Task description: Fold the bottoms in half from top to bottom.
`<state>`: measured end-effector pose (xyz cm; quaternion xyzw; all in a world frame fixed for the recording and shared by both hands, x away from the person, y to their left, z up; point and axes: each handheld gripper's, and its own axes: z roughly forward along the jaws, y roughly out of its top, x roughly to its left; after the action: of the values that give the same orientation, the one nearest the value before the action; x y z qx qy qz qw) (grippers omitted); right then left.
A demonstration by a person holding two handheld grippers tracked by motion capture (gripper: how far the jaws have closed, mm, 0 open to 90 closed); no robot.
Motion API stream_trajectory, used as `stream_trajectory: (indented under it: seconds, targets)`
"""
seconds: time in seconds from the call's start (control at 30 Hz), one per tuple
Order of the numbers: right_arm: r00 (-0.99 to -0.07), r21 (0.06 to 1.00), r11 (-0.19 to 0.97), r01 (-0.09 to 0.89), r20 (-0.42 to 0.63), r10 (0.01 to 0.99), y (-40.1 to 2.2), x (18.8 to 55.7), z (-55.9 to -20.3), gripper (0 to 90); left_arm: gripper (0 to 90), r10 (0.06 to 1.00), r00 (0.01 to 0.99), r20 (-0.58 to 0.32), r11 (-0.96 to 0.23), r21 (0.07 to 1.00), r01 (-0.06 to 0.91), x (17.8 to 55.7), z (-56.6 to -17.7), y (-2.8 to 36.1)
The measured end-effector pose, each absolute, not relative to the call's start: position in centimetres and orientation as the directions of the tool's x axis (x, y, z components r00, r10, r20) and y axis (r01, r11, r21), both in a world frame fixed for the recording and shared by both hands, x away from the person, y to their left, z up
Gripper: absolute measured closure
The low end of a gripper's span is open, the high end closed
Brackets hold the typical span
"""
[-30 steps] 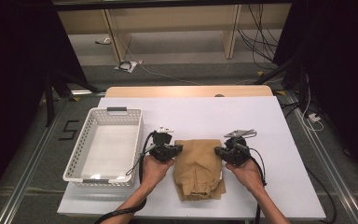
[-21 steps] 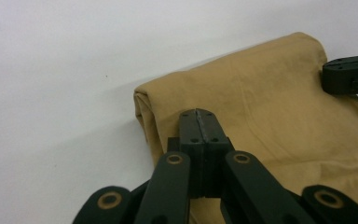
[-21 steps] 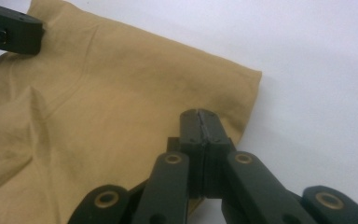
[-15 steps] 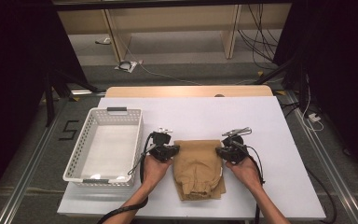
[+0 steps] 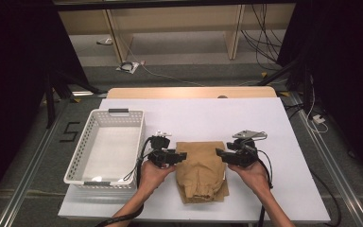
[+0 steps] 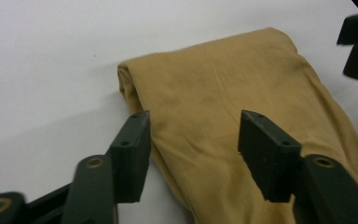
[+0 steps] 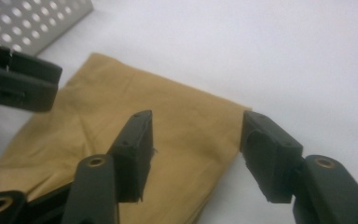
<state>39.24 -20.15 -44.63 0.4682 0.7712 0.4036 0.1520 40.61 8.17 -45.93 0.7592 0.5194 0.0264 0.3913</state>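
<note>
The folded tan cotton garment (image 5: 201,170), soft and matte with a few shallow creases, lies flat on the white tabletop (image 5: 283,127) near the person's edge, just right of the white perforated plastic basket (image 5: 105,146). It appears to be trousers folded into a thick rectangular packet: a rounded fold runs along the far edge, and a gathered cuff or waistband shows at the near end, where a lower layer sticks out a little.

The left tongs (image 5: 178,156) sit at the garment's far-left corner and the right tongs (image 5: 220,153) at its far-right corner, pointing inward toward each other. That mirrored placement suggests the two far corners were just laid down together, so the fold lands square. Both pairs of tongs have just been opening. In the left gripper view the black, blocky jaws of the left tongs (image 6: 193,140) stand well apart, straddling the fold's left edge with nothing pinched. In the right gripper view the right tongs (image 7: 196,144) likewise gape over the cloth's corner, pads clear of the fabric. Neither has hold of anything.

The basket is empty, with rows of small round holes in its walls and a dark grip at its far rim. Standing close to the left of the garment, it is probably where the packet goes next.
</note>
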Motion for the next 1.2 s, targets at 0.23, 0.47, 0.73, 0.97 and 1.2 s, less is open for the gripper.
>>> stream_trajectory:
  seconds: [0.23, 0.47, 0.73, 0.97, 1.2]
  targets:
    - [-0.52, 0.796, 0.2, 0.571, 0.163, 0.838, -20.1, 38.2, -43.5, 37.3, 29.9, 0.775, 0.472, -0.419, -0.141, 0.614, 0.777, 39.4, -45.4, 8.4]
    - [-0.545, 0.825, 0.179, 0.536, 0.176, 0.82, -19.8, 36.8, -42.9, 33.9, 23.9, 0.768, 0.478, -0.426, -0.143, 0.614, 0.777, 38.8, -45.2, 8.6]
    - [-0.57, 0.849, 0.165, 0.503, 0.182, 0.801, -19.4, 35.5, -42.6, 30.7, 22.7, 0.764, 0.482, -0.429, -0.148, 0.61, 0.778, 38.2, -45.1, 8.9]
    - [-0.578, 0.864, 0.146, 0.482, 0.188, 0.794, -19.5, 34.5, -42.5, 28.3, 21.2, 0.761, 0.482, -0.435, -0.156, 0.598, 0.786, 37.8, -45.3, 8.8]
    - [-0.584, 0.872, 0.137, 0.469, 0.19, 0.789, -20.1, 33.5, -42.4, 26.2, 20.7, 0.761, 0.478, -0.439, -0.16, 0.588, 0.793, 37.5, -45.3, 8.8]
